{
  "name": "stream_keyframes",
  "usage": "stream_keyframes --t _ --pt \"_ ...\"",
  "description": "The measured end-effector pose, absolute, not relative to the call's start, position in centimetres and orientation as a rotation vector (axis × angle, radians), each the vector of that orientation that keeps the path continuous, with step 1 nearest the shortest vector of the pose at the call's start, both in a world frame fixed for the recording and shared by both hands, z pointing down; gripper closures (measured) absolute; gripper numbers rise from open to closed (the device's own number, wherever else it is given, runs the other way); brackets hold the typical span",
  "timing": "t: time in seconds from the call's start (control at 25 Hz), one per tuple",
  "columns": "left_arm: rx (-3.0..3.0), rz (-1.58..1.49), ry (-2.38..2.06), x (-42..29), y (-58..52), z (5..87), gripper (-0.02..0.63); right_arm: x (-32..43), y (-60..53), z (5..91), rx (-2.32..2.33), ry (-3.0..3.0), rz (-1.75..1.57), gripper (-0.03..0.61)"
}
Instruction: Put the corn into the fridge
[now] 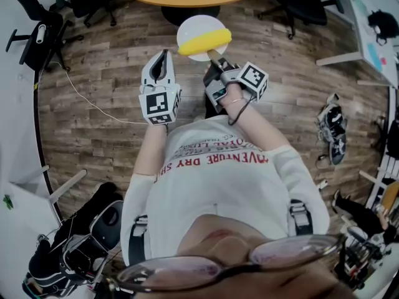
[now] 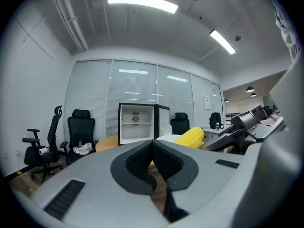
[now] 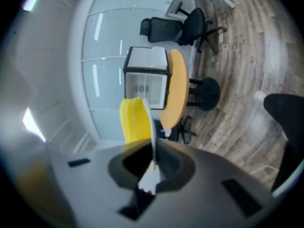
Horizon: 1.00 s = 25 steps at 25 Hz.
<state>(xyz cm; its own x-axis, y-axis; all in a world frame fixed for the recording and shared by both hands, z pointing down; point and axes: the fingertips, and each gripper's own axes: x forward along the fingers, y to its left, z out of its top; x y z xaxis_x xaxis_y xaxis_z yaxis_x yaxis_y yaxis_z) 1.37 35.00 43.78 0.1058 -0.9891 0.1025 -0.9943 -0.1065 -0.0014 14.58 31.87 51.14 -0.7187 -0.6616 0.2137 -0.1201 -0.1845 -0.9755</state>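
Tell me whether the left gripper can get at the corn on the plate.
Probably yes. The corn lies uncovered on the plate, which the right gripper grips by its rim, and the left gripper is close beside it with nothing between. Its jaws are shut, so they must open first.

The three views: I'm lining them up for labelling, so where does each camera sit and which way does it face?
Head view: on the person's head, facing steeply down at the wood floor; shirt, left gripper and right gripper show.
Left gripper view: on the left gripper, facing forward along its shut jaws toward the open fridge; the right gripper shows beside it.
Right gripper view: on the right gripper, rolled sideways, facing along jaws clamped on the plate rim.
Shared: both gripper views show the corn and fridge.
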Motion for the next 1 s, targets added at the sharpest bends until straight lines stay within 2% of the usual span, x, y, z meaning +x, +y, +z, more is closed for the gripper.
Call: stream_keyframes --t 0.28,0.8,1.0 --pt "2.217 0.150 -2.119 -0.9 28.6 45.0 0.589 11.9 24.8 52.7 -0.837 1.736 -2.023 0.545" --pt "2.169 0.143 -2.164 -3.4 6.9 43.7 0.589 8.6 4.0 52.2 -0.794 1.784 -2.098 0.545" --pt "2.202 0.167 -2.141 -2.9 1.8 43.8 0.588 8.4 -1.2 52.1 -0.793 1.784 -2.094 0.545"
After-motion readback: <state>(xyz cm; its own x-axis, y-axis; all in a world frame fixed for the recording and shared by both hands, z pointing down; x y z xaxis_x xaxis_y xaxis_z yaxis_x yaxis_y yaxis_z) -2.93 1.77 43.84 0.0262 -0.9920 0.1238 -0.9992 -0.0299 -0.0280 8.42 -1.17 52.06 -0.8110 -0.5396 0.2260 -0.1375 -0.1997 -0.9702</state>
